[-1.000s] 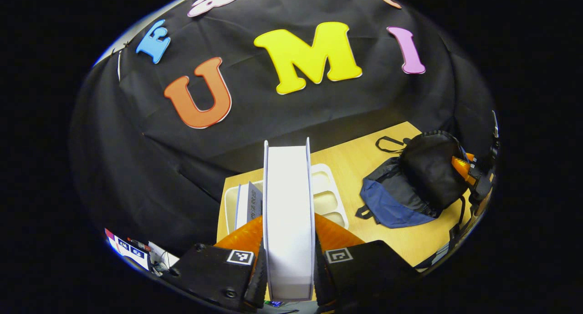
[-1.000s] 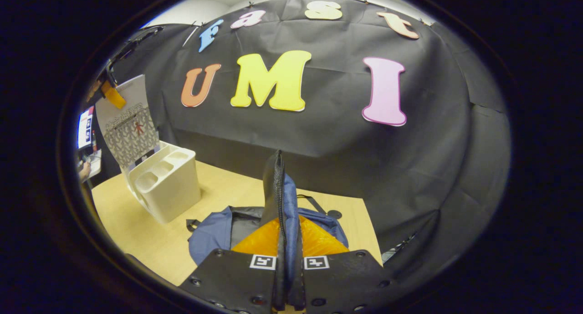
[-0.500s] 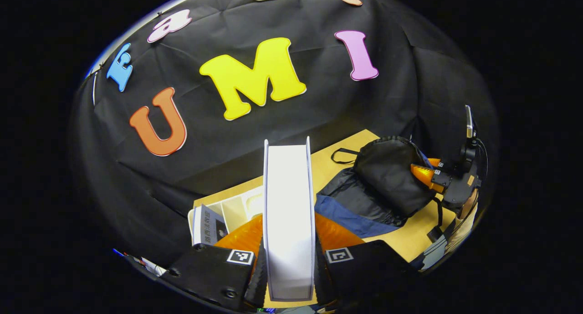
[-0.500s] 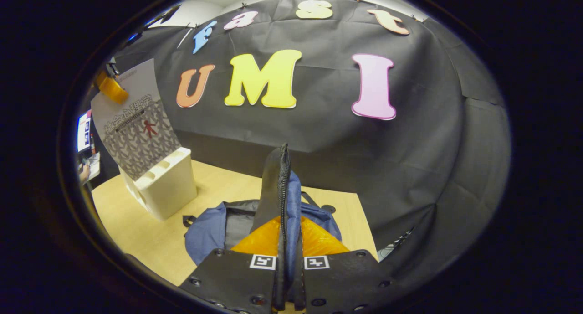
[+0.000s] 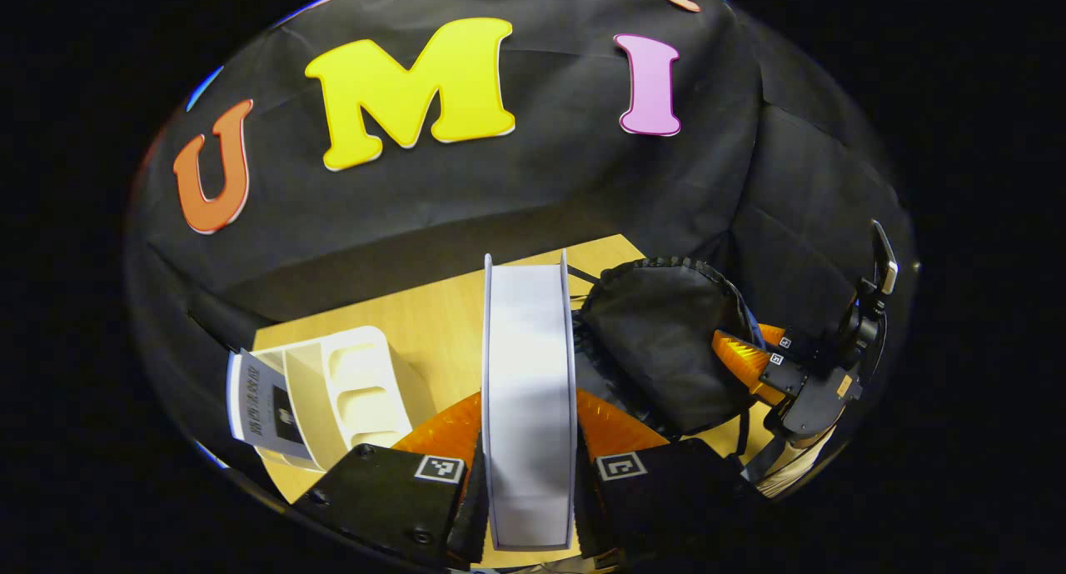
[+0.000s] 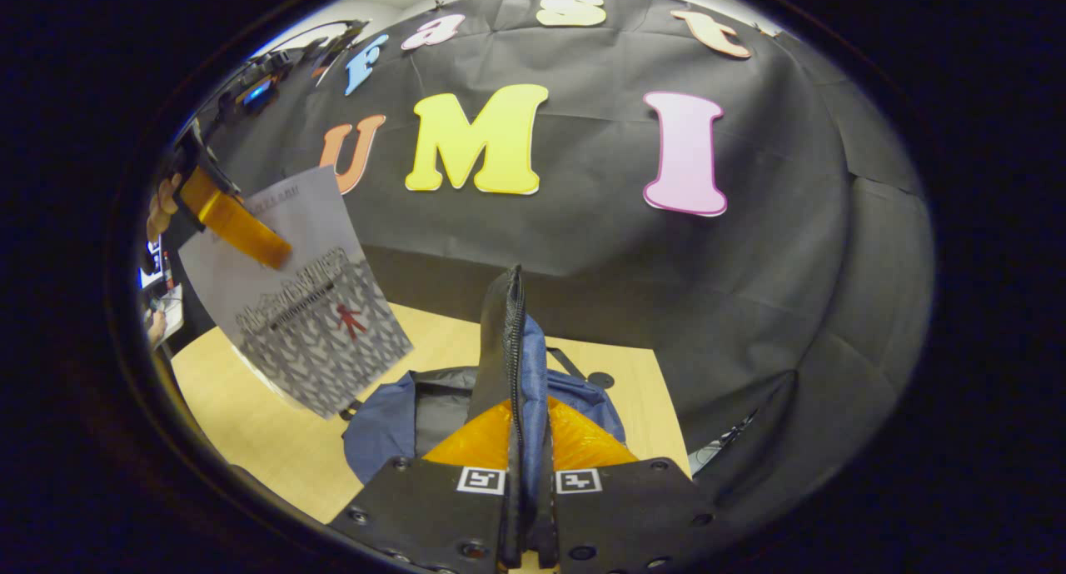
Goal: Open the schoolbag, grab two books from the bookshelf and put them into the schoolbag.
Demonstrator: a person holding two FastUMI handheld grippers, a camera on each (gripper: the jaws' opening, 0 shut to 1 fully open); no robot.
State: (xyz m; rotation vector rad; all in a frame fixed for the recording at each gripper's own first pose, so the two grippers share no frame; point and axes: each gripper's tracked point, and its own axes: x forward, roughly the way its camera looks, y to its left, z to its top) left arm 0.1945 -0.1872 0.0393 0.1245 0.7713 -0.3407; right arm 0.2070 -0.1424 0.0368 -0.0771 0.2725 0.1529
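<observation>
Schoolbag (image 6: pixel 391 424): blue and black, lay on the wooden surface (image 6: pixel 250 424); its black zippered flap (image 6: pixel 508 341) was lifted upright, main compartment open behind it.
Flap in left gripper view: the flap (image 5: pixel 666 349) stood as a dark dome just right of the held book.
Right claw (image 6: pixel 526 507): clenched on the flap edge, both fingers pressing the fabric between them; seen farther off in the left gripper view (image 5: pixel 737 359) at the flap's right side.
Left claw (image 5: pixel 529 482): grasping a book (image 5: pixel 529 391), page edges facing the camera, one finger on each cover.
Book from right gripper view: grey patterned cover with a small red figure (image 6: pixel 300 307), held in the air, tilted, above the surface and left of the schoolbag, not touching it; left claw (image 6: pixel 237 228) gripped it near its upper edge, a hand (image 6: pixel 160 207) behind.
Bookshelf (image 5: pixel 350 391): white plastic organiser with compartments on the surface, left of the held book, well apart from the schoolbag.
Second book (image 5: pixel 262 399): stood in the bookshelf's leftmost slot.
</observation>
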